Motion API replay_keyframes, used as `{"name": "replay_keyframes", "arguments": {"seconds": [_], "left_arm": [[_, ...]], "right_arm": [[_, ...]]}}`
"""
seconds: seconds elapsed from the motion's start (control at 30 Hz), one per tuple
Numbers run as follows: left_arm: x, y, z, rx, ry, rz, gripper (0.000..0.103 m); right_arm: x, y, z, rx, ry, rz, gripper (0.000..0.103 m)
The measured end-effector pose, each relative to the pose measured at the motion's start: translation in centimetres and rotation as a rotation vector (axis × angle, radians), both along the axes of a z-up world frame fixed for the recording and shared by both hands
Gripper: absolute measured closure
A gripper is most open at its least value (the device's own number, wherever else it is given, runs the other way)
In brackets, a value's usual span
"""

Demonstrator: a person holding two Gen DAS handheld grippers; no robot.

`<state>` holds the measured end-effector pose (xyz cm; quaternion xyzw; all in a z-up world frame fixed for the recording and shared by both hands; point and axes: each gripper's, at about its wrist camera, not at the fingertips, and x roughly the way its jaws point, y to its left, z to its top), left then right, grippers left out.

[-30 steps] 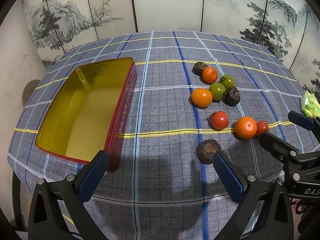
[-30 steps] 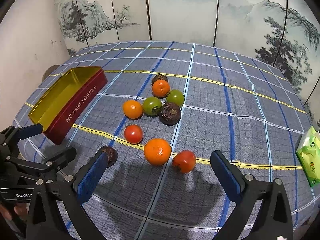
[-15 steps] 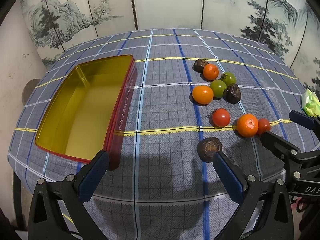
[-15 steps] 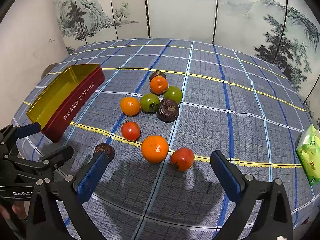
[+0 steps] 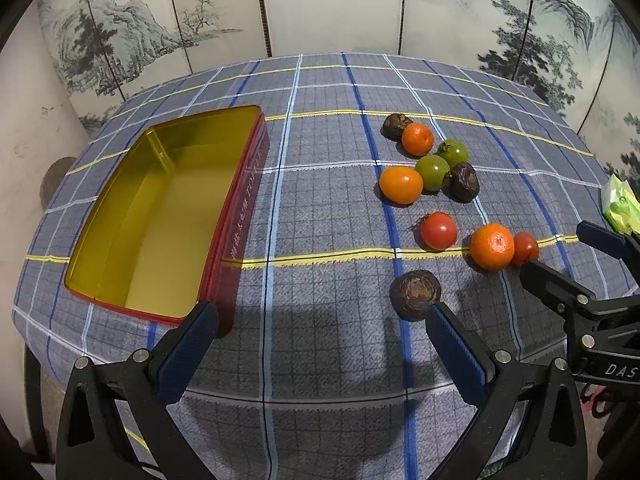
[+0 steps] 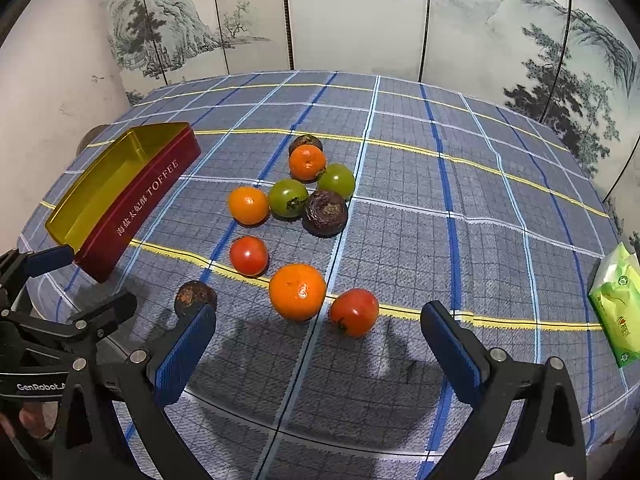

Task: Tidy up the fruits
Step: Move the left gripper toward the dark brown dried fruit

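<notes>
Nine fruits loose on the checked-cloth worktop (image 6: 460, 208). Nearest the right gripper (image 6: 318, 338): a red tomato (image 6: 354, 312) and a large mandarin (image 6: 297, 291) touching it, both just ahead of the fingertips, between the jaw lines. A dark wrinkled fruit (image 5: 415, 295) lies just beyond the left gripper's (image 5: 320, 336) right fingertip; not gripped. Another red tomato (image 6: 248, 256) further on, then a cluster of five (image 6: 298, 188). Red toffee tin (image 5: 160, 216), gold inside, holds nothing; its near corner sits by the left gripper's left fingertip. Both grippers spread wide, holding nothing. Green packet (image 6: 616, 304) far right.
</notes>
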<state>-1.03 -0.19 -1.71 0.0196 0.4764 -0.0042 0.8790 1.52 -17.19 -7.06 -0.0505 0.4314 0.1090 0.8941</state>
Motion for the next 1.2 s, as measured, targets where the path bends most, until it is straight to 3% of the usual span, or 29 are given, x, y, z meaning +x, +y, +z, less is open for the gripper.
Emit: {"name": "replay_keyframes", "arguments": {"seconds": [0.6, 1.03, 1.2], "left_arm": [[0.0, -1.1, -0.7, -0.023, 0.031, -0.047, 0.002], [0.4, -2.2, -1.6, -0.056, 0.072, -0.093, 0.017], [0.5, -2.8, -1.9, -0.068, 0.087, -0.122, 0.029]], "right_arm": [[-0.1, -1.2, -0.1, 0.013, -0.001, -0.025, 0.002], [0.0, -2.6, -0.3, 0.024, 0.004, -0.051, 0.002], [0.0, -3.4, -0.6, 0.034, 0.012, -0.064, 0.002]]}}
